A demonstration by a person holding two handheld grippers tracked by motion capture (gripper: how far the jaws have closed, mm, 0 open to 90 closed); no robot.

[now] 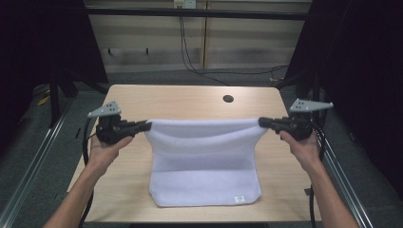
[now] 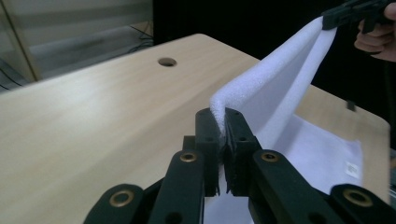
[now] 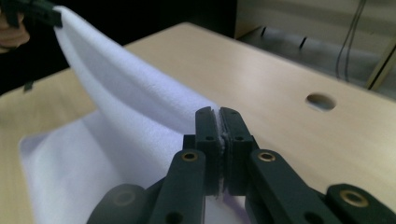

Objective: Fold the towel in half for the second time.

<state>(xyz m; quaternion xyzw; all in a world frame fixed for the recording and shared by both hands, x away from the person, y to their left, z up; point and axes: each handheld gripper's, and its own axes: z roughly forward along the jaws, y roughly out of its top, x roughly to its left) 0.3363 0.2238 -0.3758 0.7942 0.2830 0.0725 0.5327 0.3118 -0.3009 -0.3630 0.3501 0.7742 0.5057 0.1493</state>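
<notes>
I hold a white towel (image 1: 204,161) by its two far corners, one in each claw. My left claw (image 1: 146,126) is clenched on the far left corner; in the left gripper view the cloth is pinched flat between the black jaws (image 2: 219,122). My right claw (image 1: 263,122) is clenched on the far right corner, and in the right gripper view only a thin edge of fabric shows in the closed jaws (image 3: 219,135). Between them the far edge hangs lifted over the middle of the counter (image 1: 142,97) and sags a little. The near part lies flat, with a small label (image 1: 239,199) at its near right corner.

The towel looks light and very soft, a fleecy weave with no stiffness of its own. It drapes wherever I do not support it, so I judge it keeps shape only under tension between my two claws. It should not be fragile, and the nap probably grips well. The corners are the right places to hold; the right pinch looks shallow, so a sharp pull might slip it out.
</notes>
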